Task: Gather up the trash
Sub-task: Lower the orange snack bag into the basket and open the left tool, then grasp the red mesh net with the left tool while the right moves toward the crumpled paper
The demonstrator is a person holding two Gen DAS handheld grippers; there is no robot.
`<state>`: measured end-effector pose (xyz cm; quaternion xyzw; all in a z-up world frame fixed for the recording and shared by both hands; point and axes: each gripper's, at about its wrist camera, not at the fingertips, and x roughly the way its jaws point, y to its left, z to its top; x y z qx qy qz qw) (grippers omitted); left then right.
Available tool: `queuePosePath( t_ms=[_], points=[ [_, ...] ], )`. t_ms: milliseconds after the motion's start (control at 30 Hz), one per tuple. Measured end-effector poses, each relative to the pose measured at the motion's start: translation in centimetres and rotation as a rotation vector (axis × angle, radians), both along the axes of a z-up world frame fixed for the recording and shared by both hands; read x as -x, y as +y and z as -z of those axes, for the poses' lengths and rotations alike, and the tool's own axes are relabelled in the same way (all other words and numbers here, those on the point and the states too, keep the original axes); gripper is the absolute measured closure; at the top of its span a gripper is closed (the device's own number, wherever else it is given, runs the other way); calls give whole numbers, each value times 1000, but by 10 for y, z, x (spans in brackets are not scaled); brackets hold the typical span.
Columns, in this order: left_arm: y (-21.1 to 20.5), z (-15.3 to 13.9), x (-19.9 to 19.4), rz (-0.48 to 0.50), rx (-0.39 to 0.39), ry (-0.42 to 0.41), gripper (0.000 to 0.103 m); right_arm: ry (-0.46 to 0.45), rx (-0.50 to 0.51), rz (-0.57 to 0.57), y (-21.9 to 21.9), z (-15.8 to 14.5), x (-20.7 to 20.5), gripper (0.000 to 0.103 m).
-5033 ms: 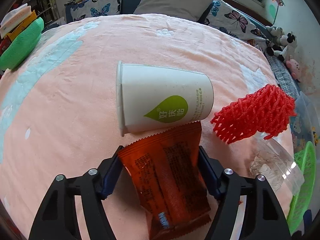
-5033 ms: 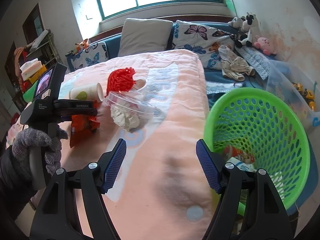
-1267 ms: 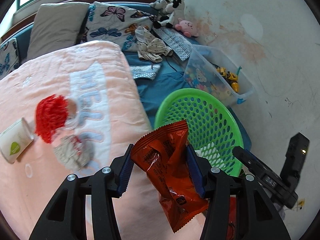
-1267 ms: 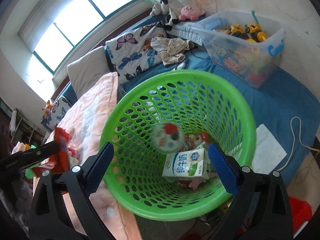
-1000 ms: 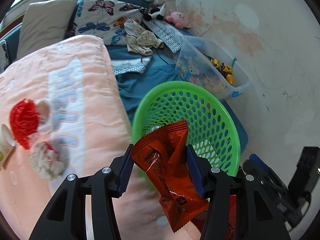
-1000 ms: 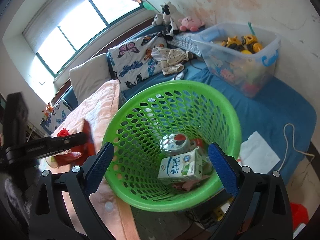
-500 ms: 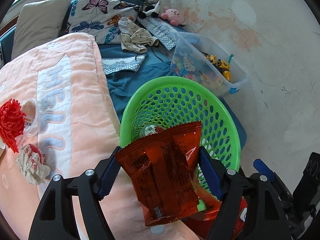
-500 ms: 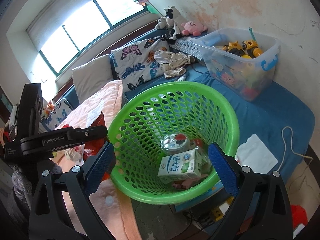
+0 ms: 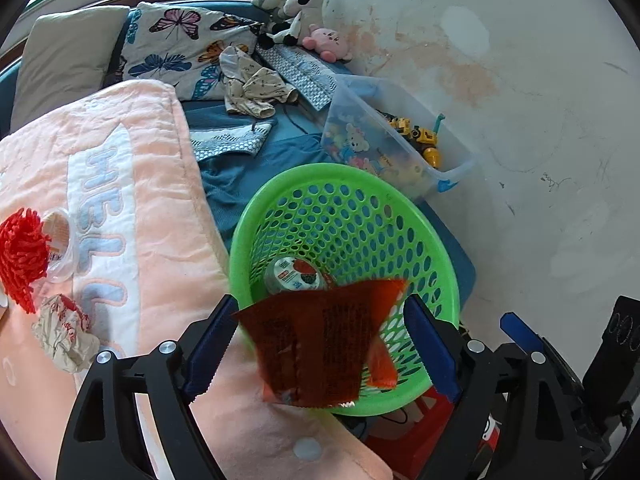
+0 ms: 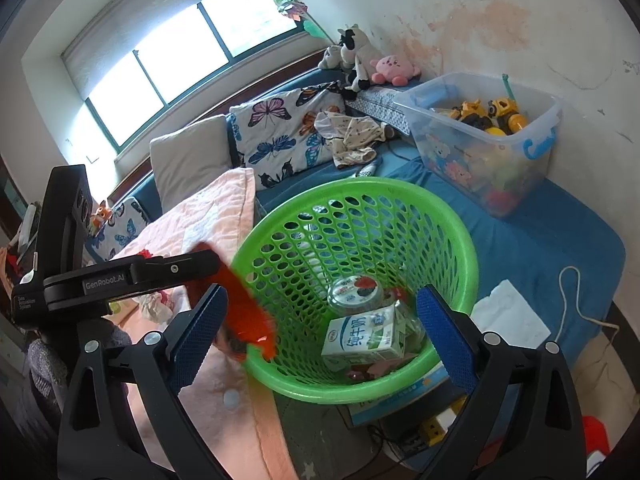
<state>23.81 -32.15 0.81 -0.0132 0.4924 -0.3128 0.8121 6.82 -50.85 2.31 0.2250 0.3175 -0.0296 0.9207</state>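
With its jaws spread wide, the left claw [image 9: 320, 344] grips nothing and the orange wrapper [image 9: 324, 340] hangs blurred between them over the near rim of the green basket [image 9: 436, 240] ahead, so releasing further forward would likely land it inside; the right claw [image 10: 322, 322] gapes empty.

An orange wrapper [image 9: 320, 340], blurred and flat-faced, is seen at the near rim of a green basket [image 9: 400, 196], between wide-spread claw fingers, untouched by either. In the basket a milk carton [image 10: 362, 338] and a round lidded cup [image 10: 352, 288] are seen lying.
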Motion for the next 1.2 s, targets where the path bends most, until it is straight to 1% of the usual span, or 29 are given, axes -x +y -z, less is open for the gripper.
queuePosePath(
  t_ms=[100,300,467,567,733,867,967,1067,1133,1200],
  points=[
    [-3,-2,2,12,13,-4,22,-7,-7,5,-3,-1,3,8],
    [-3,-4,1,7,8,-3,22,-11,-14,3,-5,-1,3,8],
    [15,-10,4,-6,4,-34,22,-11,-13,-18,1,-2,2,8],
    [32,-15,6,-31,-11,-67,22,-5,-13,-38,10,-1,-3,8],
    [69,-22,-2,-106,-55,-123,22,-8,-6,-74,27,-5,-13,8],
    [103,-27,-16,-185,-75,-139,23,-8,1,-106,43,-7,-21,8],
    [129,-29,-27,-248,-109,-170,23,-7,3,-129,56,-9,-27,8],
    [150,-29,-41,-301,-126,-176,23,-4,-3,-151,67,-9,-33,8],
    [162,-27,-52,-326,-150,-185,26,-4,-3,-163,72,-10,-37,8],
    [169,-23,-60,-329,-172,-185,29,-4,0,-178,80,-11,-41,8]
  ],
)
